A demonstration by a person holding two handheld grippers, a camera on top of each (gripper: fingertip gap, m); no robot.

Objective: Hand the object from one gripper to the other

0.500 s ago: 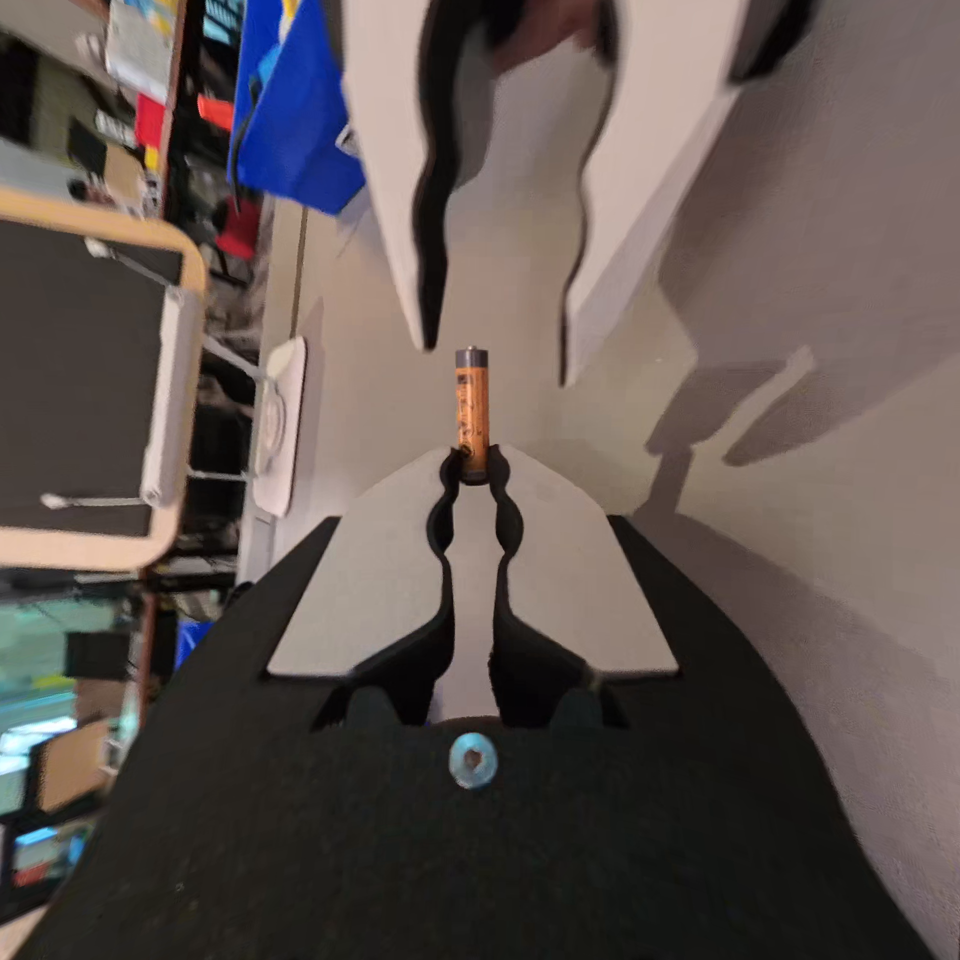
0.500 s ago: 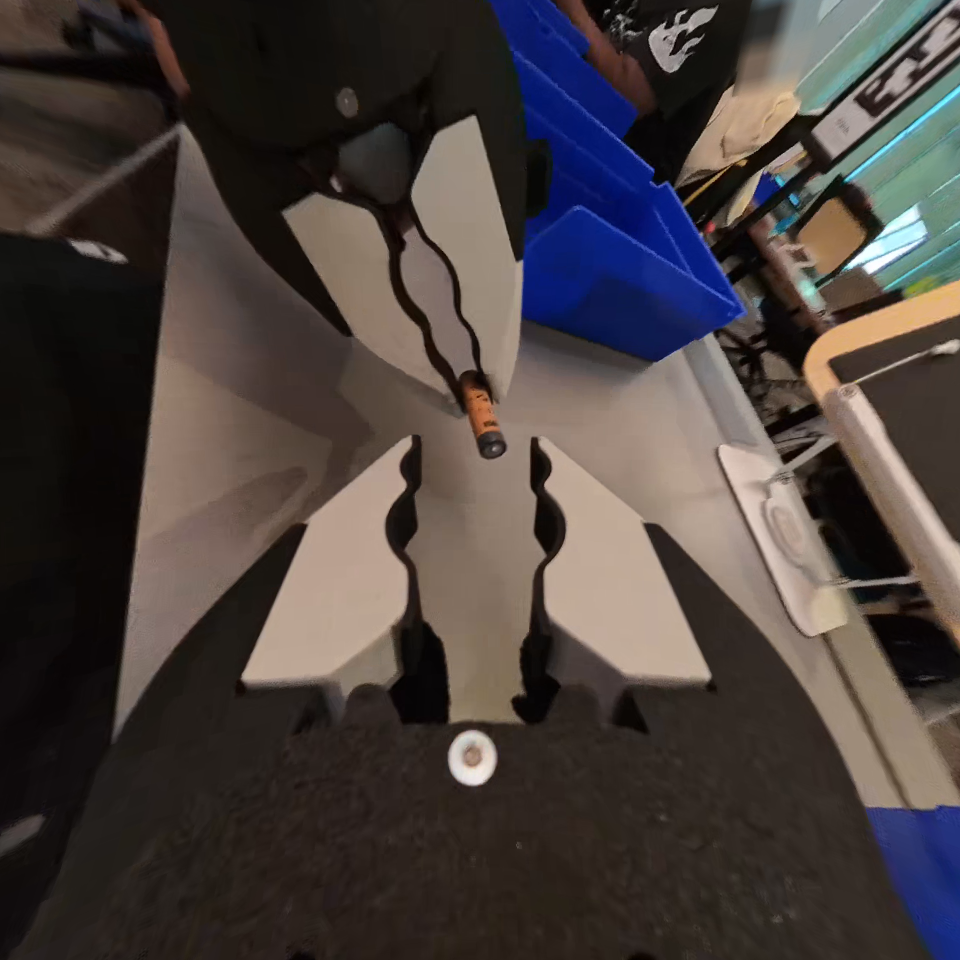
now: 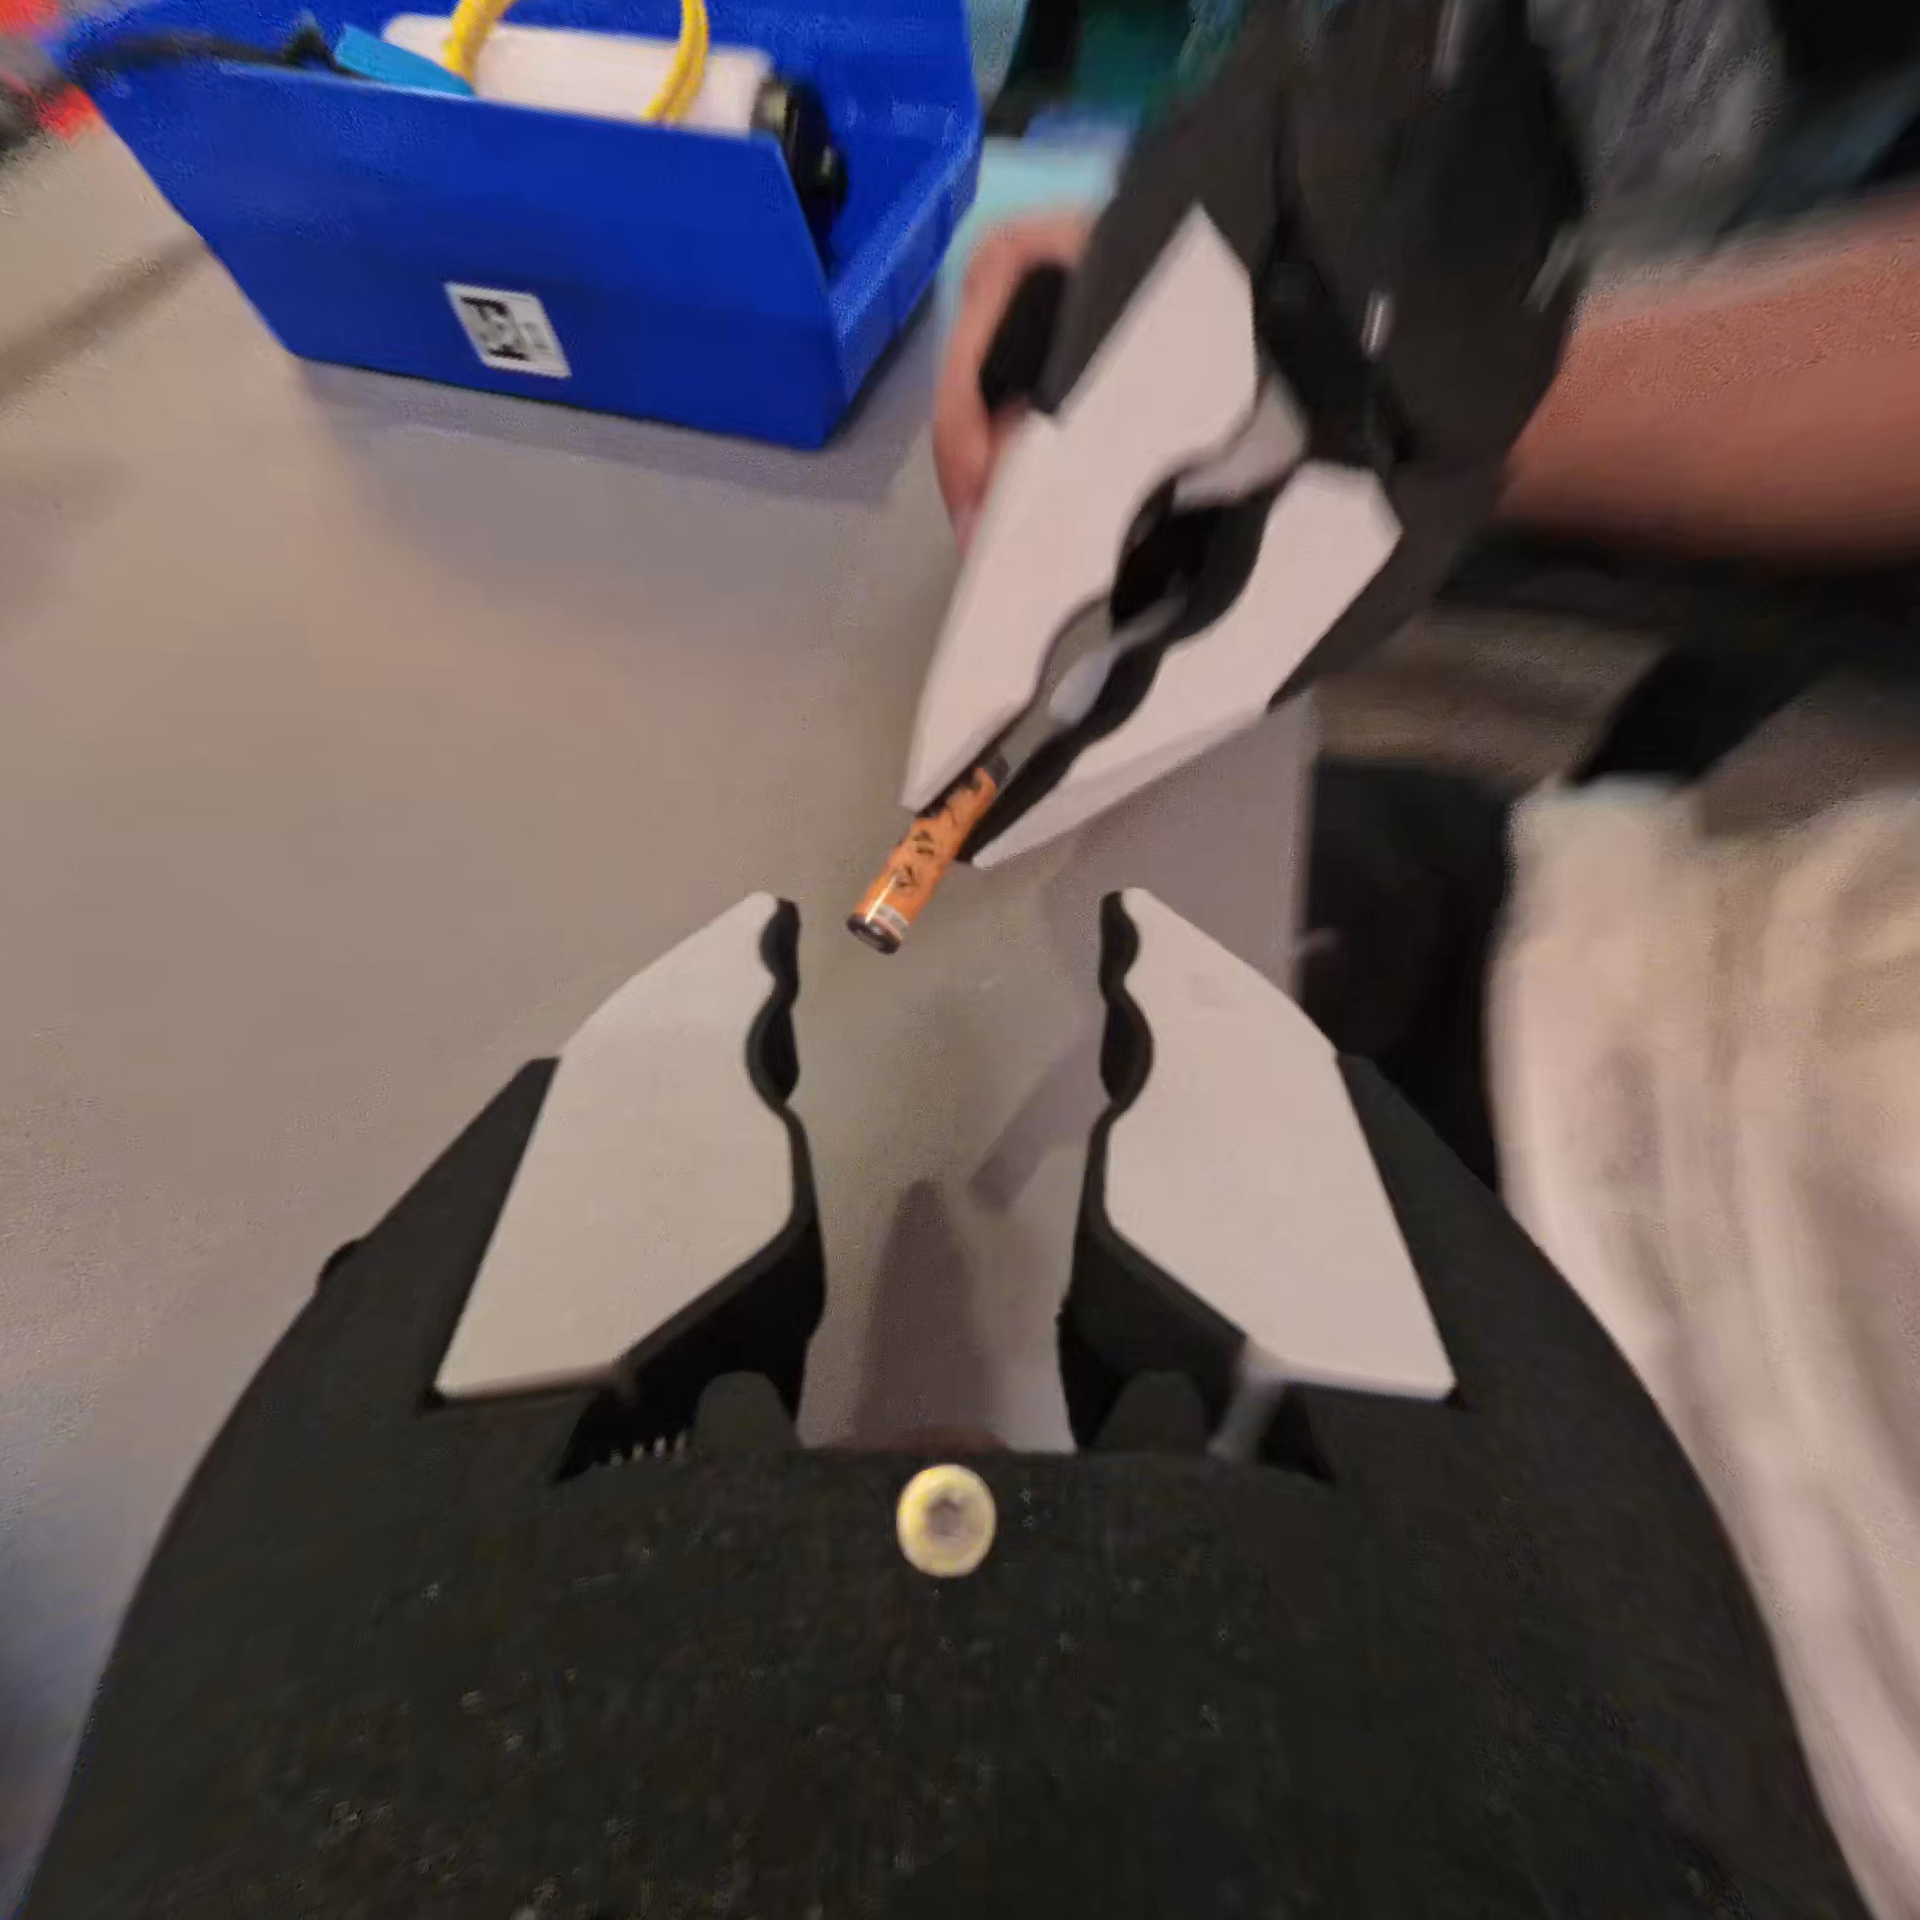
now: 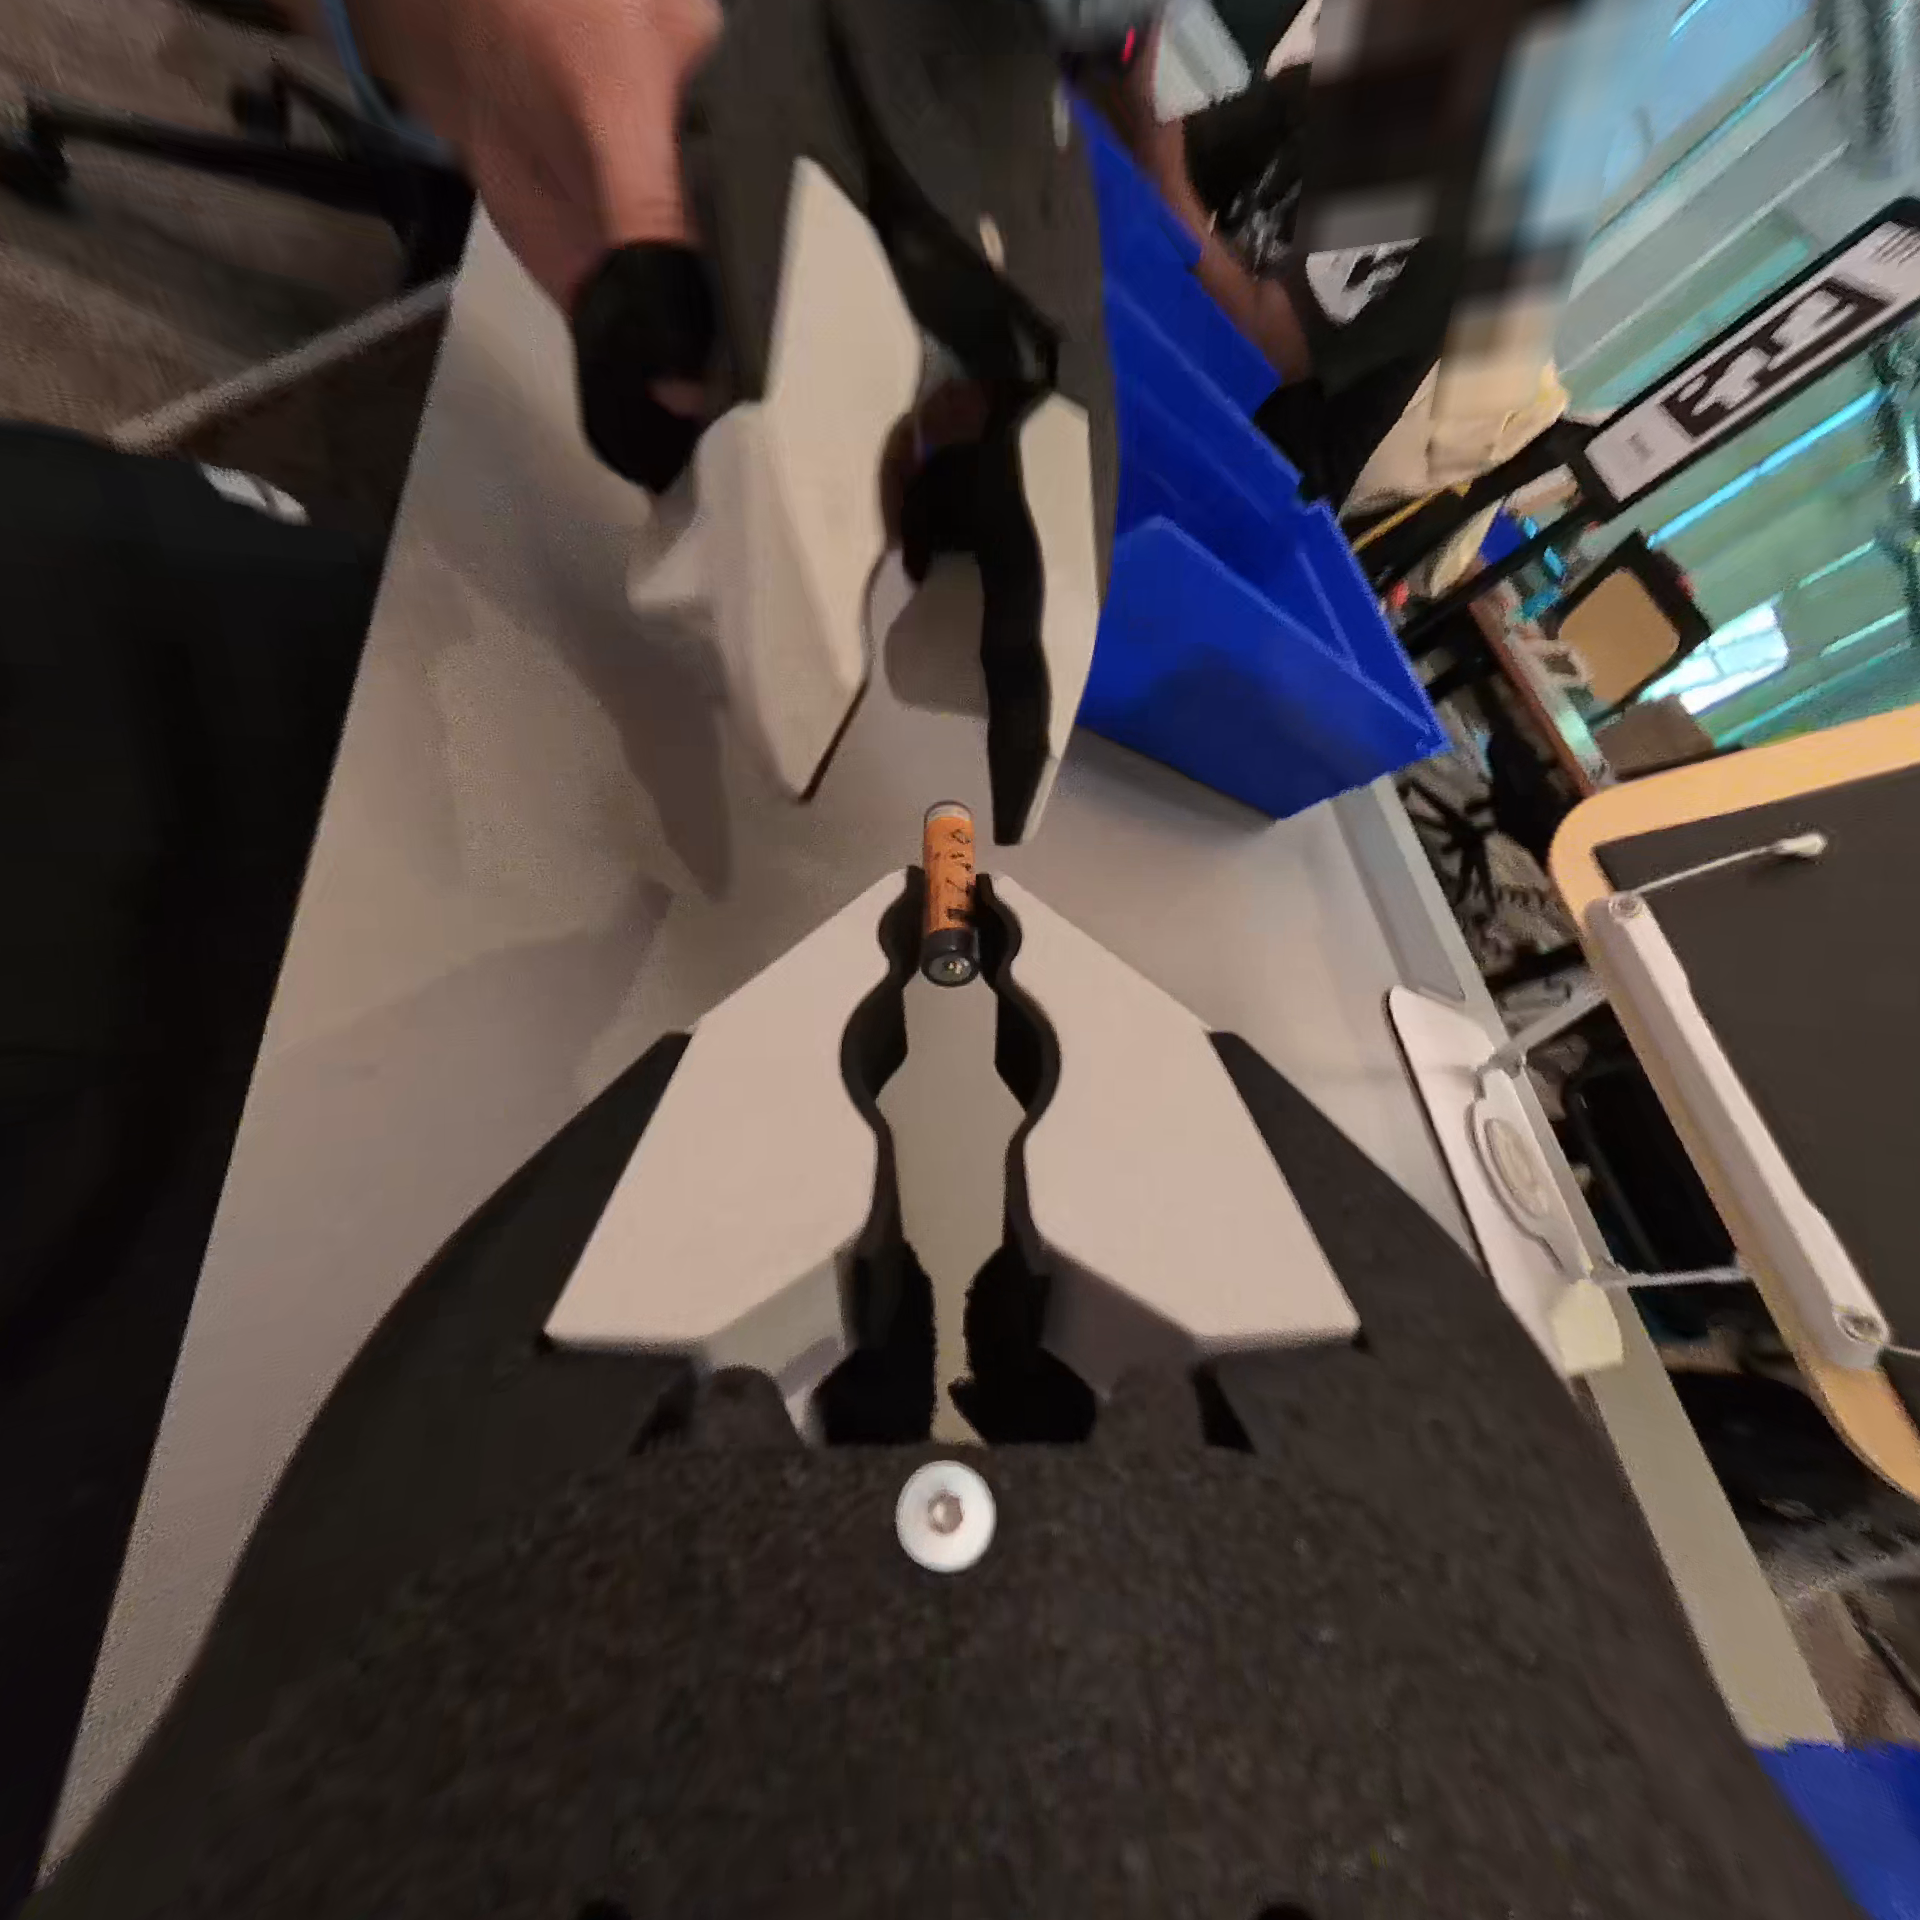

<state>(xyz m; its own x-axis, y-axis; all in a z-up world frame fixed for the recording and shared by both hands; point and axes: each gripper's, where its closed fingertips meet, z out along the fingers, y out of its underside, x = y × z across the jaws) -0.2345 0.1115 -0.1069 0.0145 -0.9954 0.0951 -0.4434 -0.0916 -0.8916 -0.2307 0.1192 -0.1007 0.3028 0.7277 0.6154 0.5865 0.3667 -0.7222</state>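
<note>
An orange and black battery (image 4: 949, 894) is pinched at its black end between the tips of my right gripper (image 4: 948, 883), which is shut on it. The orange end points forward. My left gripper (image 4: 909, 810) hangs open just beyond it, its fingers apart from the battery. In the left wrist view my left gripper (image 3: 945, 904) is open and empty. The right gripper (image 3: 951, 826) comes in from the upper right with the battery (image 3: 925, 862) sticking out of its tips, a little ahead of my left fingertips. Both are above the grey table (image 3: 364, 727).
A blue bin (image 3: 582, 239) with cables and boxes stands at the table's far left. More blue bins (image 4: 1247, 644) line the table's edge. A person's hand (image 3: 966, 343) holds the right gripper. A wood-rimmed dark board (image 4: 1766, 987) and a white mount (image 4: 1475, 1122) lie past the table's edge.
The battery has passed from my left gripper to my right. The left gripper has opened and let go. The right gripper has shut on the battery. Both grippers have turned.
</note>
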